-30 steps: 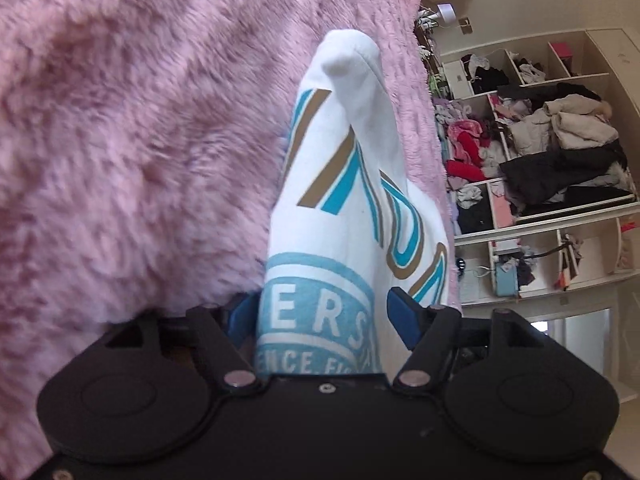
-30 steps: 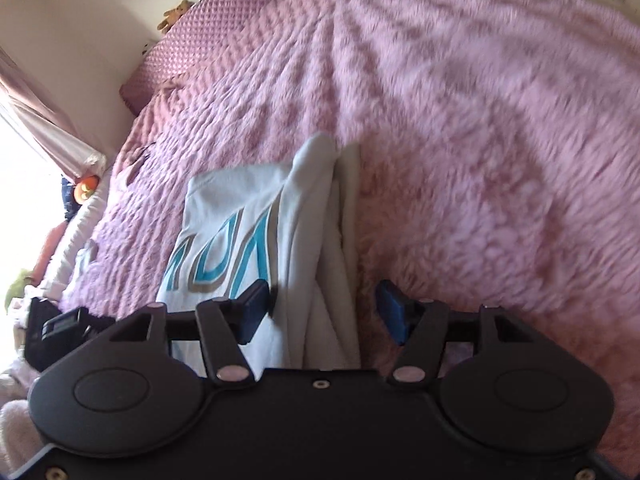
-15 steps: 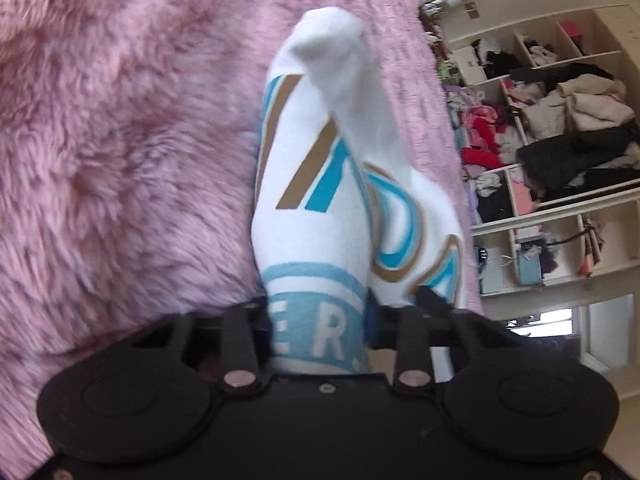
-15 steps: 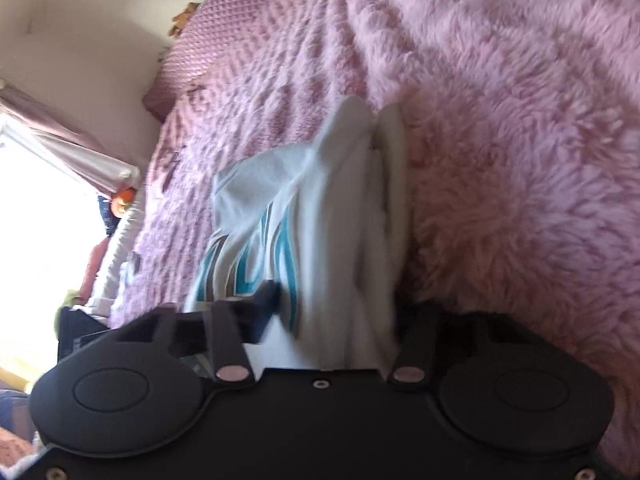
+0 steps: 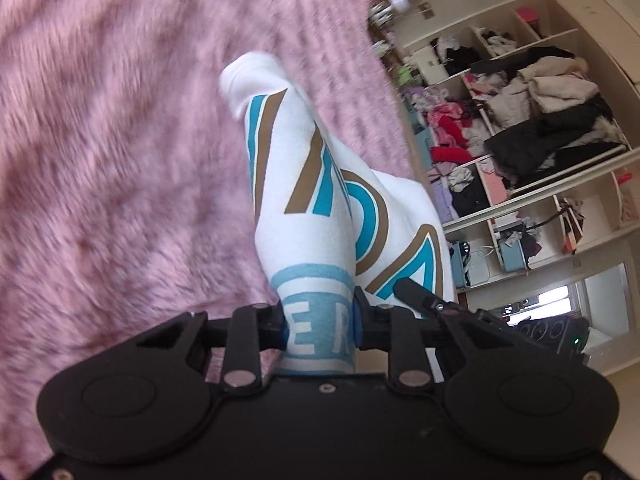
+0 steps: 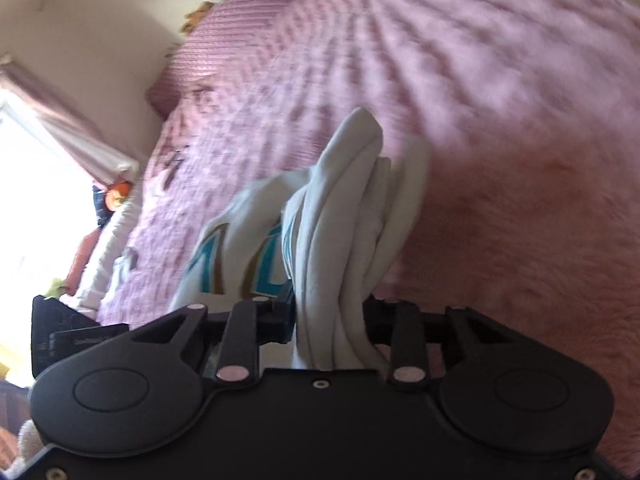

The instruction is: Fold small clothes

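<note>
Left claw (image 5: 320,326): pressed together on a bunched fold of the white shirt (image 5: 316,184), pinching it right at the blue band with the white letters "E R".
Right claw (image 6: 329,322): pressed together on a thick bundle of several white layers of the same shirt (image 6: 344,216).
Shirt, look: white knit with large teal and tan lettering; a pale blue ring-shaped badge sits nearest the left claw.
Shirt, shape: gathered into narrow vertical pleats at each claw, widening away from the fingers; in the right wrist view the printed panel fans out to the left of the pinched bundle.
Shirt, place: held between both claws over the pink bed cover (image 5: 120,140); its far tip lies against the fur in both views, though whether it rests there or hangs just above cannot be told.
Bed cover: long pink plush, blurred, filling most of both views.
Bed edge: in the left wrist view the cover ends just right of the shirt, where the floor side of the room begins.
Open room: wide bare plush lies left of the shirt in the left wrist view and right of it in the right wrist view (image 6: 520,160).
Far left wrist view: open shelves (image 5: 540,128) crammed with heaped clothes.
Far right wrist view: a ribbed mauve headboard (image 6: 240,40) against a cream wall, and a bright window with a curtain (image 6: 60,120).
</note>
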### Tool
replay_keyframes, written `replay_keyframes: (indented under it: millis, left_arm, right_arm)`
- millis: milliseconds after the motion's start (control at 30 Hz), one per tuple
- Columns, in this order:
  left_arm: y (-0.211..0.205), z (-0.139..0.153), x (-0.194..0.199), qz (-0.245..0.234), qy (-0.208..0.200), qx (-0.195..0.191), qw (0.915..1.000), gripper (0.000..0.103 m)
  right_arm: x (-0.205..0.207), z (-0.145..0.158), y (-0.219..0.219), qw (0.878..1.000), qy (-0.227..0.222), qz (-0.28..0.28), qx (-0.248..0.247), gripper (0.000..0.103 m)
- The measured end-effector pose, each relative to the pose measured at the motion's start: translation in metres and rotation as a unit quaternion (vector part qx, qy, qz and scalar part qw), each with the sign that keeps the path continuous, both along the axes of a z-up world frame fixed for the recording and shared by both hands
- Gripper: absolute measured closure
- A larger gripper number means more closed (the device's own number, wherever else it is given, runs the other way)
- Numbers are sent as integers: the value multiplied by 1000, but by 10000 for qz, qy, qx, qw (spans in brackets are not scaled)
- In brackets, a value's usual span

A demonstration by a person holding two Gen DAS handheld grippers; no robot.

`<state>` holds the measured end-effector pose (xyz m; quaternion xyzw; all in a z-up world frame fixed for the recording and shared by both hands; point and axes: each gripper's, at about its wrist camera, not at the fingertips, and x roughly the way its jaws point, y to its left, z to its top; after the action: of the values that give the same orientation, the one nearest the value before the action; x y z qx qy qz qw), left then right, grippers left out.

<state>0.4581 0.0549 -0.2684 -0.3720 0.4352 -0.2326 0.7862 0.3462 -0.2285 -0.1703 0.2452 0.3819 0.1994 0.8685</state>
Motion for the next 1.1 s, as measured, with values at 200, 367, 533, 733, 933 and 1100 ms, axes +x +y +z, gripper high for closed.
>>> replay_keyframes:
  millis: [200,367,533,733,933,1100]
  left_arm:
    - [73,36,-21,361,-307,248,9986,79]
    - [155,58,-35,837,-464,624,9935,79]
    - [228,52,-42,1217,-454,911,9873,79]
    - [306,-32,-42,1685,351,429,9841,74]
    - [366,-97,-69,2353,768,-1144,9621,68]
    - [401,-69,-57,2696,263,-1011,9573,45]
  right_arm:
    - [18,31,83,9972,-417,599,-145,72]
    - [44,28,158,9928,-603,1025,151,72]
    - [67,3,221,9898,-546,1240,448,72]
    - [90,-55,264,9921,39,1227,266,73]
    - [105,-81,258,9929,423,1109,24,63]
    - [98,-41,241,9970,-285,663,-283,55]
